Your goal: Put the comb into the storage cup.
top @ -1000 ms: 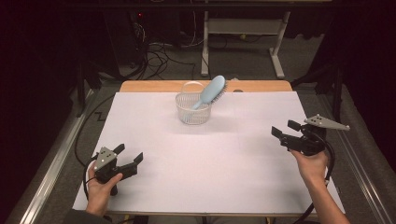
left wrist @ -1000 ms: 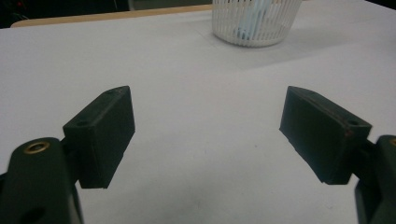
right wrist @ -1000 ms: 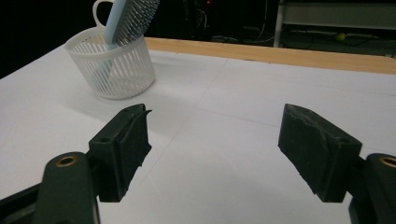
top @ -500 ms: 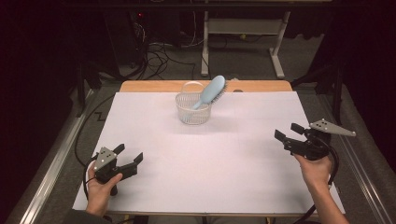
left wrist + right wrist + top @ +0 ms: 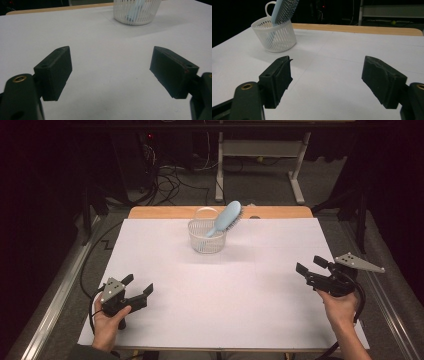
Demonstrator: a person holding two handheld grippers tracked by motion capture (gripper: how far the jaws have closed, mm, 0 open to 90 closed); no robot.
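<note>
We count two tools over one white-covered worktop [image 5: 215,305], each held in one of a person's two hands. The left tool [image 5: 138,286] sits low near the worktop's front-left corner, gripped by the left hand [image 5: 109,320]; the right tool [image 5: 309,268] hangs near the right edge in the right hand [image 5: 341,304], a grey three-cornered plate [image 5: 359,263] on top of it. Both tools stand wide apart at the jaws and hold nothing — in the left gripper view and the right gripper view alike we see only bare white surface between the two black jaws.

One white slotted basket [image 5: 206,236] with a single loop handle stands near the far edge of the worktop, about midway across and well apart from both tools. One light-blue hairbrush [image 5: 227,217] leans in it, handle down inside, bristled head sticking up and out over the rim toward the right. In the right gripper view the basket [image 5: 275,37] and hairbrush [image 5: 283,8] show at upper left — in the left gripper view the basket [image 5: 136,11] sits at the top.

A strip of bare wood [image 5: 165,212] shows along the worktop's far edge.
</note>
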